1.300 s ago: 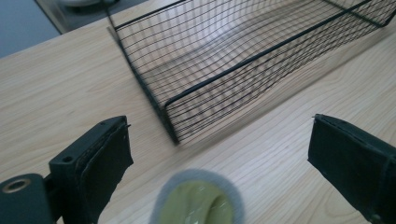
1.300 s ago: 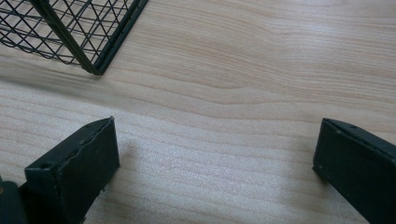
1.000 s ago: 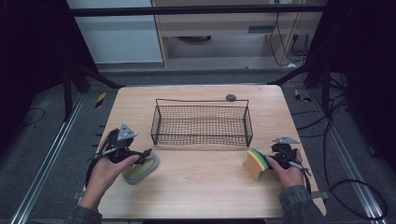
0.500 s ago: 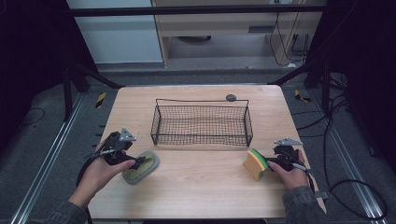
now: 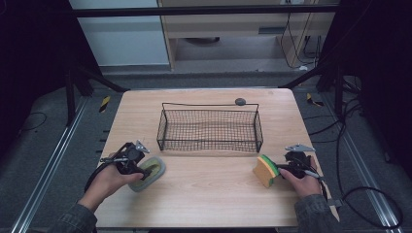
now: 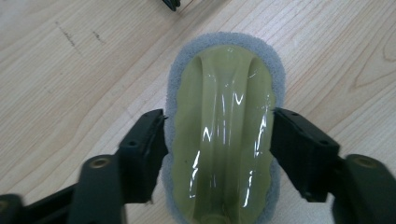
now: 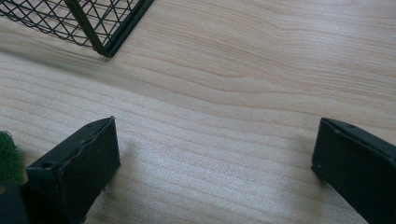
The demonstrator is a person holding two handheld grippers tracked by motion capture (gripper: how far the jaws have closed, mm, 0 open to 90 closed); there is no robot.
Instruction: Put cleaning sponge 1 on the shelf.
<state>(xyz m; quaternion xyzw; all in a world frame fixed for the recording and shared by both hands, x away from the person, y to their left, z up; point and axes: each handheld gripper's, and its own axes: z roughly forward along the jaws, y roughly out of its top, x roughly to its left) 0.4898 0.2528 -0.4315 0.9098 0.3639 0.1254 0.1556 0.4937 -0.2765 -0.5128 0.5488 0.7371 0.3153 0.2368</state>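
Table [image 5: 204, 199] w/ wire basket [image 5: 209, 130] at centre, nothing in it that I can see, so I'd say we're at the 1st pick and both drop-offs are left. Left gripper [image 5: 141, 171] is down over the scrub pad [image 6: 224, 135] lying flat at the table's front left; jaws have just been closing w/ the pad between them, right at its sides, can't tell if they're pressing yet. Right gripper [image 7: 215, 168] sits wide apart w/ nothing between, jaw tips on bare wood, just beside the yellow-green sponge [image 5: 266, 170], not gripped.
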